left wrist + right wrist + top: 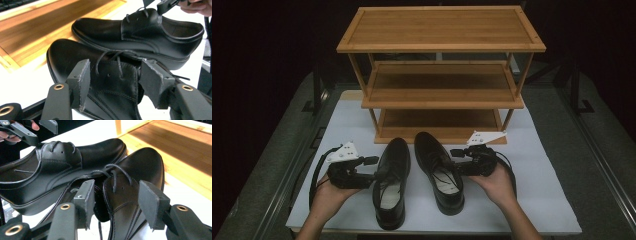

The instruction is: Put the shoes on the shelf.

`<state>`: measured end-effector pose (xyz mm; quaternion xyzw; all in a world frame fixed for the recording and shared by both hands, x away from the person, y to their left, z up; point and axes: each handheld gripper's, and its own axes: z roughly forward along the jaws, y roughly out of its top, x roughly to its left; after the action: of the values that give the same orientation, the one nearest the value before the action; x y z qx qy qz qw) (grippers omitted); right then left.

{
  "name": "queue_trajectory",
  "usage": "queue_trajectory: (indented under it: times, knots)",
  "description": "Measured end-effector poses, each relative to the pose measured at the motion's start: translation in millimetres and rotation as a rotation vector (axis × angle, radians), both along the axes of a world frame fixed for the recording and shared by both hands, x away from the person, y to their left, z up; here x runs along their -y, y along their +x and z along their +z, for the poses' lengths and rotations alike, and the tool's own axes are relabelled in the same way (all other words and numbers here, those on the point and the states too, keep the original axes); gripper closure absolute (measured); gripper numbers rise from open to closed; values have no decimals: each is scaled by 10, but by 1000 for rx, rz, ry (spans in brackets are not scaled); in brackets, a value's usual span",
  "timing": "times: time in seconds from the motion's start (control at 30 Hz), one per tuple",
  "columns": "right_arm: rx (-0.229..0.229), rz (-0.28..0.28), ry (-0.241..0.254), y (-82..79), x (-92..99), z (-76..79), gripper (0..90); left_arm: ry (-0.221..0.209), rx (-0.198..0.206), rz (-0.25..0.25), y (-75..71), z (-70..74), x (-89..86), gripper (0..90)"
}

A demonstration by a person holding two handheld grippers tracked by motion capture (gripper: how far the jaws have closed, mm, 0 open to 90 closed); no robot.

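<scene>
Both shoes lie toes-to-twelve on the worktop (pixel 532 210): left shoe (pixel 391 181) at three o'clock of my left jaws (pixel 374 168), right shoe (pixel 439 170) at nine of my right jaws (pixel 455 161), each pair spread astride a laced vamp, not yet pinching.

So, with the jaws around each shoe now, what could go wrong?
1. Each pad grips only the thin laced flap, so the left shoe or right shoe may tilt or slip when lifted.
2. Loose laces could catch in the jaws.
3. The toes lie close to the rack and could hit its bottom shelf.
</scene>
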<state>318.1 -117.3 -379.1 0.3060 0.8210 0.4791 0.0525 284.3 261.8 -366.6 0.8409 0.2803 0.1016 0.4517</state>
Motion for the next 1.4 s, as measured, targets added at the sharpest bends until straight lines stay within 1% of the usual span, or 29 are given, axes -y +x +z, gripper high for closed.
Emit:
queue_trajectory:
  times: [0.13, 0.23, 0.33, 0.37, 0.4, 0.47, 0.57, 0.67, 0.73, 0.83, 0.87, 0.93, 1.1, 1.17, 1.27, 1.4]
  knots:
    - [-2, 3, -10, 11, -16, -17, 481, -7, -7, -3, 4, -64, 19, 437]
    - [-3, -7, -35, 25, -27, -40, 488, -9, -19, -13, 19, -89, 24, 449]
    - [-11, 2, -46, 32, -55, -72, 499, -10, -29, -26, 20, -106, 41, 488]
    - [-9, 7, -56, 30, -73, -80, 499, -3, -32, -29, 20, -110, 48, 493]
    - [-9, 9, -67, 28, -89, -87, 507, -3, -38, -34, 21, -115, 54, 501]
    - [-6, 17, -76, 26, -109, -98, 556, 0, -41, -39, 17, -120, 70, 531]
    - [-6, 18, -89, 22, -120, -105, 590, 11, -36, -41, 11, -119, 78, 531]
    - [-3, 18, -87, 18, -117, -110, 610, 17, -40, -42, 12, -129, 81, 520]
    - [1, 20, -86, 9, -122, -112, 643, 20, -40, -42, 10, -129, 81, 526]
    - [27, 18, -93, -14, -124, -103, 716, 33, -31, -51, -8, -111, 92, 583]
    - [32, 17, -93, -19, -124, -100, 750, 35, -29, -56, -15, -101, 91, 614]
    - [43, 14, -93, -29, -118, -97, 785, 26, -24, -64, -26, -86, 84, 690]
    - [56, 4, -99, -44, -119, -91, 833, 32, -14, -76, -42, -66, 62, 840]
    - [59, 0, -99, -47, -119, -89, 847, 26, -21, -78, -34, -68, 55, 866]
    - [60, -6, -101, -48, -118, -86, 862, 12, -27, -76, -23, -73, 40, 873]
    - [60, -16, -95, -52, -107, -79, 868, 14, -8, -55, -47, -59, 39, 877]
